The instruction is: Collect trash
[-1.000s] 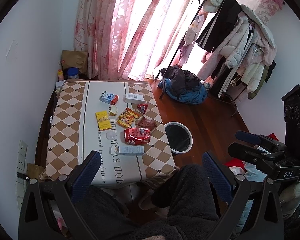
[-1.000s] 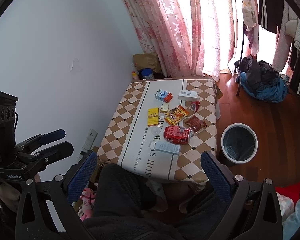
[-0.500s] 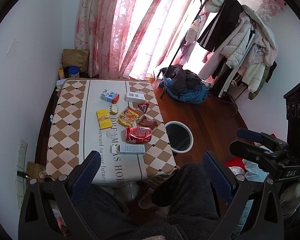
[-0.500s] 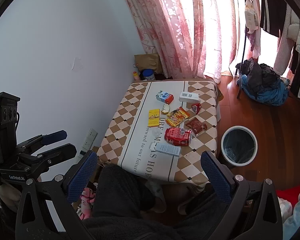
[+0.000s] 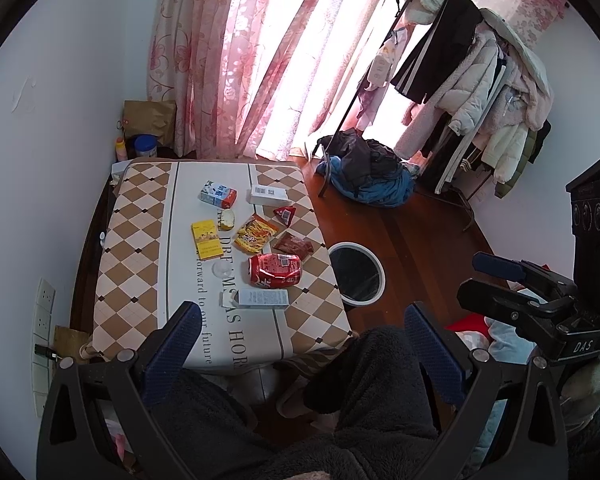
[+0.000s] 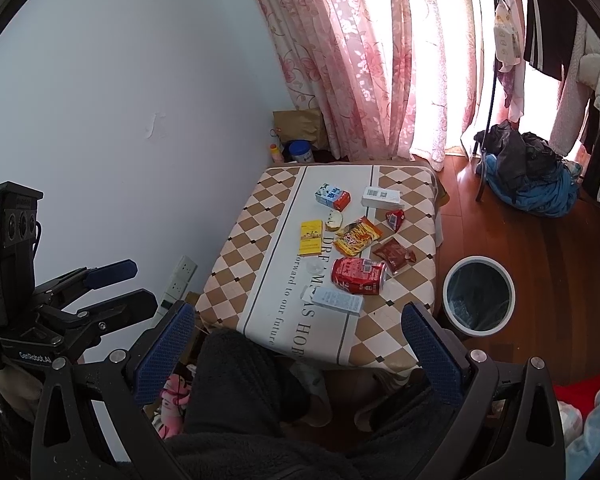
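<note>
Low table (image 5: 140, 240), checkered cloth, trash grouped on its right half, listed left to right:
- yellow packet (image 5: 206, 239), flat, mid-table
- blue-and-white carton (image 5: 217, 195), on its side, toward the far edge
- small pale wrapper (image 5: 227, 219), just beside the carton
- orange snack bag (image 5: 256, 234), centre
- white box (image 5: 269, 194), near the far right corner
- red crushed can (image 5: 275, 270), on its side
- pale flat box (image 5: 262, 298), nearest the front edge, just beside the can
- small red wrapper (image 5: 285, 215) and brown wrapper (image 5: 294, 245), along the right edge

Bin (image 5: 357, 273), white rim, dark liner, on the floor just beside the table's right edge

Left gripper (image 5: 302, 346): jaws wide apart, empty, held above a person's dark-trousered lap (image 5: 364, 400)

Right gripper (image 6: 296, 350): jaws wide apart, empty, also short of the table
</note>
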